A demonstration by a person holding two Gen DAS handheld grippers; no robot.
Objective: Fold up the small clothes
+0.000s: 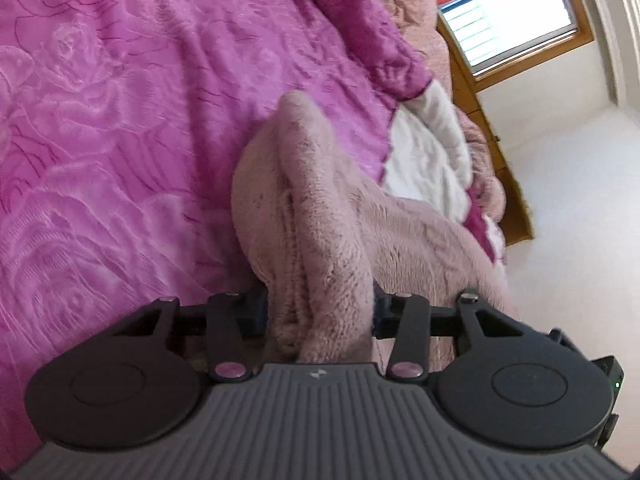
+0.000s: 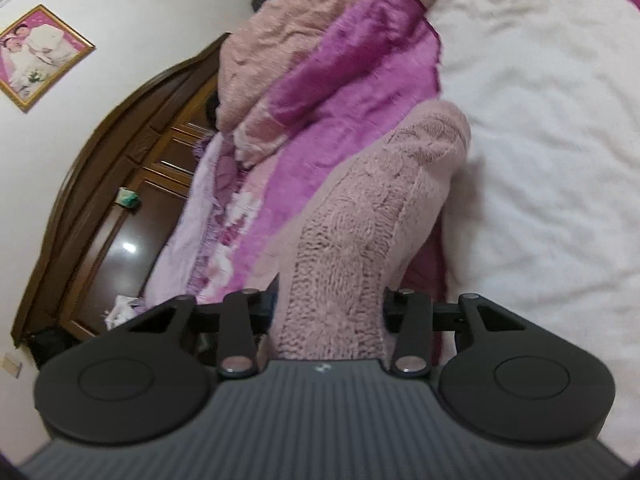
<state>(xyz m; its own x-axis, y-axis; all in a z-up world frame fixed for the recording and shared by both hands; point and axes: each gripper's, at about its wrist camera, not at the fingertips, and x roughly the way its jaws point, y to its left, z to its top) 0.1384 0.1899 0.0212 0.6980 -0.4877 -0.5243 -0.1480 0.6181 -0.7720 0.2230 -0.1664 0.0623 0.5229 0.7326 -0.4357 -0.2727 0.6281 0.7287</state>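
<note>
Each hand-held gripper, the left [image 1: 318,312] and the right [image 2: 330,308], is clamped on a bunched, fuzzy pale-pink knitted garment [image 1: 316,216] raised over the magenta rose-patterned bed cover [image 1: 120,120], its fabric hiding both sets of fingertips and the garment's shape.

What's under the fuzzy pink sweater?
Under the pink sweater, held by both grippers, lies the purple blanket and white sheet. Whatever it covers directly stays hidden.
</note>
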